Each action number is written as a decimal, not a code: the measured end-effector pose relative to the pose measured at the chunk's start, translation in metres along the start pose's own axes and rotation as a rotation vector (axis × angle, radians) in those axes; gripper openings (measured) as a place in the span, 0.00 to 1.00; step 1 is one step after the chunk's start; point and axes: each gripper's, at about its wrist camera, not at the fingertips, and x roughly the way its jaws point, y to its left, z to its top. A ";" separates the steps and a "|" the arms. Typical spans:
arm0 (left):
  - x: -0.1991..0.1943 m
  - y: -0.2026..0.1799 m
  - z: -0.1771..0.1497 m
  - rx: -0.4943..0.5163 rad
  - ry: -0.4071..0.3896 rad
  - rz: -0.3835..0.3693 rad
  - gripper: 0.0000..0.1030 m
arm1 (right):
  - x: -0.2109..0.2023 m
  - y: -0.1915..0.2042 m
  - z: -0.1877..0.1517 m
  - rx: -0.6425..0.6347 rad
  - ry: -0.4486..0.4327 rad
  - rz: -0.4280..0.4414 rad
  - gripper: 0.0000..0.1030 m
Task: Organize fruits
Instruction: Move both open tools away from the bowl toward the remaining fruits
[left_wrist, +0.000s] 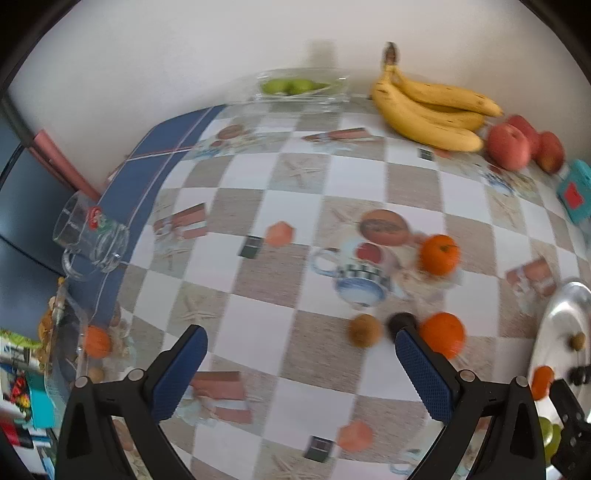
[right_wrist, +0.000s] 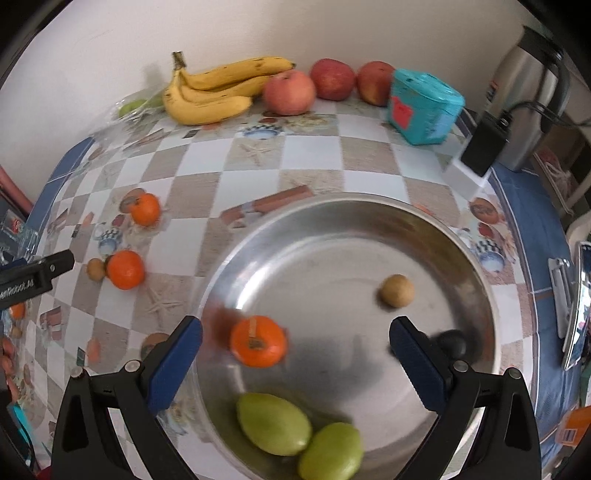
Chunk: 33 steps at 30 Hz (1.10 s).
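My right gripper (right_wrist: 295, 326) hangs open over a steel bowl (right_wrist: 325, 258). In the bowl lie a blurred orange (right_wrist: 258, 341) between the fingers, two green fruits (right_wrist: 273, 422) and a small brown fruit (right_wrist: 397, 290). My left gripper (left_wrist: 298, 332) is open above the checked tablecloth with nothing between its fingers. Just past its right finger sit a kiwi (left_wrist: 365, 329) and an orange (left_wrist: 443, 334), and a second orange (left_wrist: 439, 254) lies farther off. Bananas (left_wrist: 428, 107) and red apples (left_wrist: 508, 146) rest by the wall.
A glass dish (left_wrist: 295, 86) with green fruit stands at the back, and a glass mug (left_wrist: 88, 236) at the table's left edge. A teal box (right_wrist: 424, 107), a steel kettle (right_wrist: 528, 92) and a black plug (right_wrist: 480, 144) crowd the back right.
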 end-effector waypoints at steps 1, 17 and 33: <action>0.003 0.006 0.001 -0.007 0.002 0.009 1.00 | 0.000 0.005 0.001 -0.006 -0.001 0.004 0.98; 0.014 0.061 0.011 -0.114 0.001 0.037 1.00 | -0.002 0.063 0.014 -0.074 -0.037 0.116 0.98; 0.022 0.043 0.015 -0.100 -0.027 -0.078 1.00 | 0.011 0.087 0.026 -0.061 -0.041 0.191 0.98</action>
